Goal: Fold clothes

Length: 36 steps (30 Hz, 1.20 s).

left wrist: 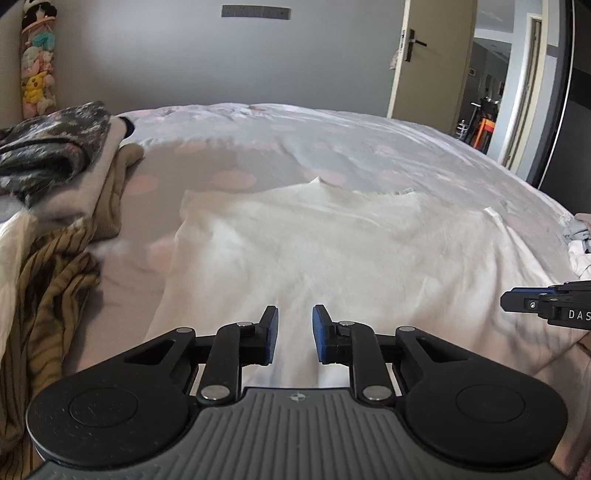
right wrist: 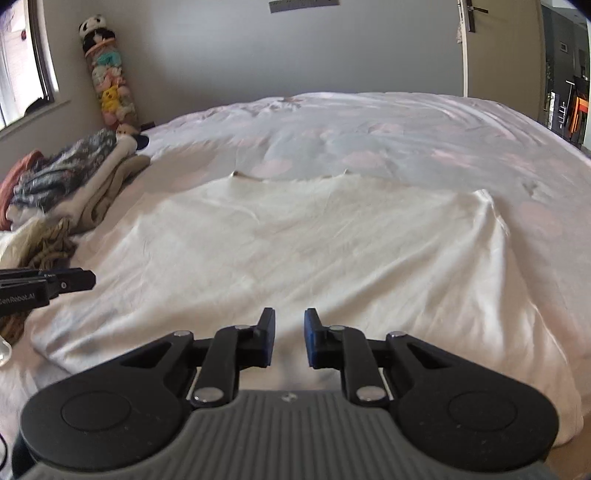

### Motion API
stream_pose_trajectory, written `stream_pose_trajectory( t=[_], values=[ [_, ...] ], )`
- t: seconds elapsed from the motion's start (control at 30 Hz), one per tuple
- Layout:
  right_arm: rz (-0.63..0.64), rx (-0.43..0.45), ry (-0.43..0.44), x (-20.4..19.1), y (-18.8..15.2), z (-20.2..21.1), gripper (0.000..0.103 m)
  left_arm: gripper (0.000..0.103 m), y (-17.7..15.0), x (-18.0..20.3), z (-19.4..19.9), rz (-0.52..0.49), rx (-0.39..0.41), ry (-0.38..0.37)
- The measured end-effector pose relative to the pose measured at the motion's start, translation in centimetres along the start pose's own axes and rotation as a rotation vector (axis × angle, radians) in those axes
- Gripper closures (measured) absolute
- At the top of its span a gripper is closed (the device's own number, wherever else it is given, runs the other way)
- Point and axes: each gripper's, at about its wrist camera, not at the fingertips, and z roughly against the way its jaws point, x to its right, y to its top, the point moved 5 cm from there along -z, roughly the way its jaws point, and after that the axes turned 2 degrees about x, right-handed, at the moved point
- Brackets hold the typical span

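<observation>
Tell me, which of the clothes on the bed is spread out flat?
The white garment in front of both grippers; the others sit bunched in a pile at the left edge of the bed.

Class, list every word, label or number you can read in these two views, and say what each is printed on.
"DAS", cut off by the picture edge: on the right tongs.
"Gen Robot.AI", small and partly blurred: on the left tongs.
The wall plate shows no readable marks.
</observation>
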Motion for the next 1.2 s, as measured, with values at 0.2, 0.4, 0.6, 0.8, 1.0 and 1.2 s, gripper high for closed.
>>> stream_pose_trajectory(
  t=[0.2, 0.4, 0.6, 0.8, 1.0, 1.2],
  values=[
    [-0.131, -0.125, -0.168, 4.7, -2.5, 0.4, 0.102, 0.100, -3.4, -3.5, 0.9, 0.073, -0.088, 0.071],
    [-0.374, -0.192, -0.336, 10.7, -4.5, 2.9, 0.103, 0.103, -5.2, -6.7, 2.3, 0.143, -0.121, 0.157],
    [-0.491, -0.192, -0.410, 13.4, -5.0, 5.7, 0.103, 0.103, -5.5, -7.6, 3.8, 0.201, -0.114, 0.152],
    [-0.607, -0.019, -0.347, 16.2, -4.0, 10.0, 0.094, 0.101, -4.5, -7.1, 4.7, 0.194, -0.052, 0.151],
    [-0.529, 0.027, -0.305, 18.4, -1.2, 7.9, 0.069, 0.101, -1.6, -6.8, 2.9, 0.136, -0.027, 0.153],
    [-0.440, 0.046, -0.232, 18.9, -0.1, 4.2, 0.069, 0.101, -0.4, -6.8, 0.0, 0.082, -0.041, 0.169]
  ],
)
